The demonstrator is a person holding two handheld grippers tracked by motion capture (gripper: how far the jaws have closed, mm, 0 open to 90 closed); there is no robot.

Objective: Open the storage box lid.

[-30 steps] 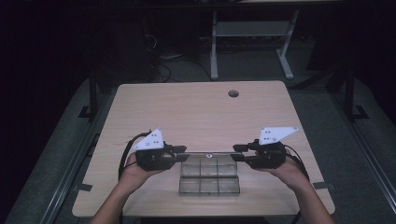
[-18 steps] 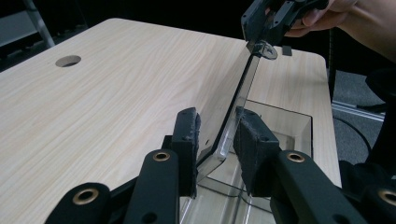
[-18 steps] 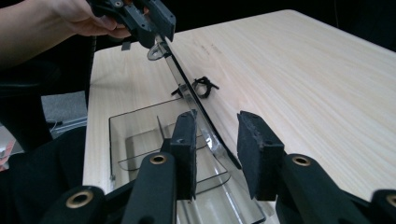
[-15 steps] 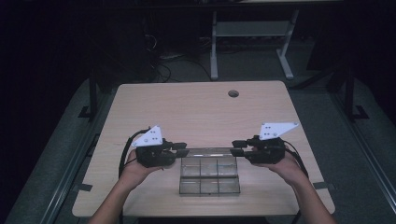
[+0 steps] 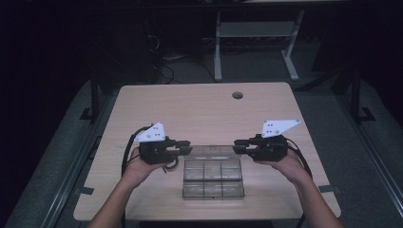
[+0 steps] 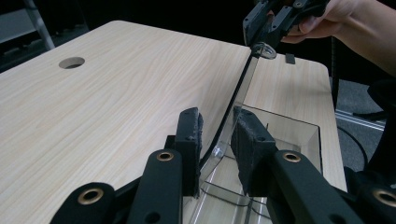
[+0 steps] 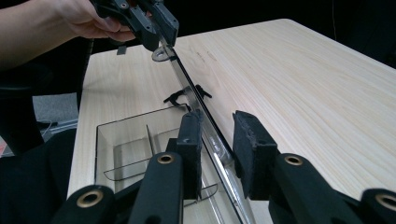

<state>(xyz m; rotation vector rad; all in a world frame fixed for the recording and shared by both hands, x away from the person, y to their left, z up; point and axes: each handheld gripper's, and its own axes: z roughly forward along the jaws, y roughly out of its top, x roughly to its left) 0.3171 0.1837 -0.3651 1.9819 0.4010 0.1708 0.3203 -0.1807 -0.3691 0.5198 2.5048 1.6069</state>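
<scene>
Over the clear compartment box [image 5: 213,180] | left gripper [image 6: 217,133] and right gripper [image 7: 218,135] (jaws just narrowing) straddle its raised lid [image 5: 212,150], pads not visibly pressing | judgement: clamp both ends evenly before moving the lid

High view: dim overall, room beyond the desk [image 5: 209,114] nearly black; the desk top is evenly lit from above, with soft, faint shadows. Slightly soft, grainy picture. Both gripper views: brighter, wood grain sharp mid-frame, near tongs mildly blurred, pale glare along the clear lid [image 6: 238,93] edge.
</scene>
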